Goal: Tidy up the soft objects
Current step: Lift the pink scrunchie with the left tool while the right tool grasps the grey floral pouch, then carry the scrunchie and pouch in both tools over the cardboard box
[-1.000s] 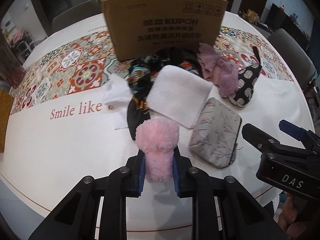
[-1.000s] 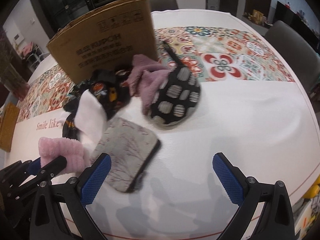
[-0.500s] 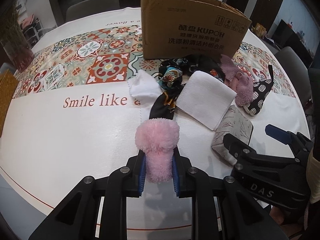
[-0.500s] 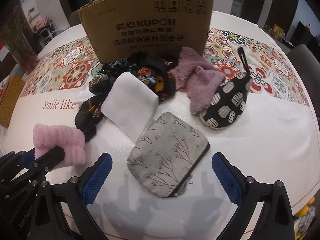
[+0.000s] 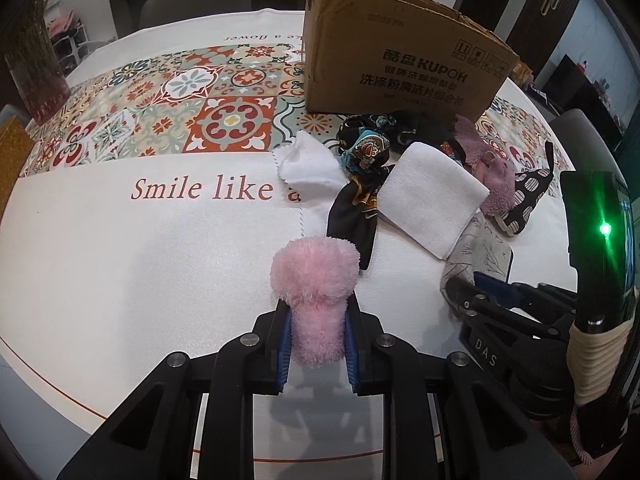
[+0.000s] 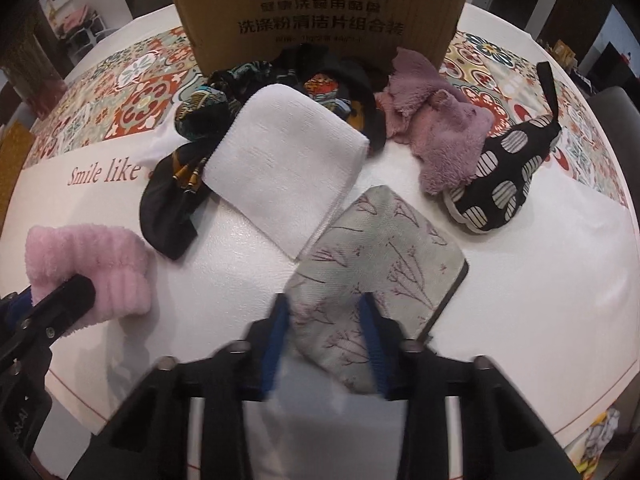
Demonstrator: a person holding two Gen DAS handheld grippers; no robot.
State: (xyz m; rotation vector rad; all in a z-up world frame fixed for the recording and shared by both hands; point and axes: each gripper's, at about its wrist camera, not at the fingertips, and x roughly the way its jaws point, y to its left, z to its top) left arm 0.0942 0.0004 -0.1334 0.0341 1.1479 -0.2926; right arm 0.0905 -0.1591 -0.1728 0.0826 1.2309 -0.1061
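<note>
Pink fluffy cloth (image 5: pixel 316 280), one, grey pouch (image 6: pixel 372 272), one, two cloths

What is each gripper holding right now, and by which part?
Left gripper grips the pink fluffy cloth by its near end. Right gripper, jaws closing, pinches the grey branch-print pouch at its near corner.

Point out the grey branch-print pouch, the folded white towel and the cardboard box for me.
grey branch-print pouch (image 6: pixel 384 256): right wrist view, middle of its printed face.
folded white towel (image 6: pixel 280 160): right wrist view, centre of the top fold.
cardboard box (image 5: pixel 384 48): left wrist view, its printed front wall.
</note>
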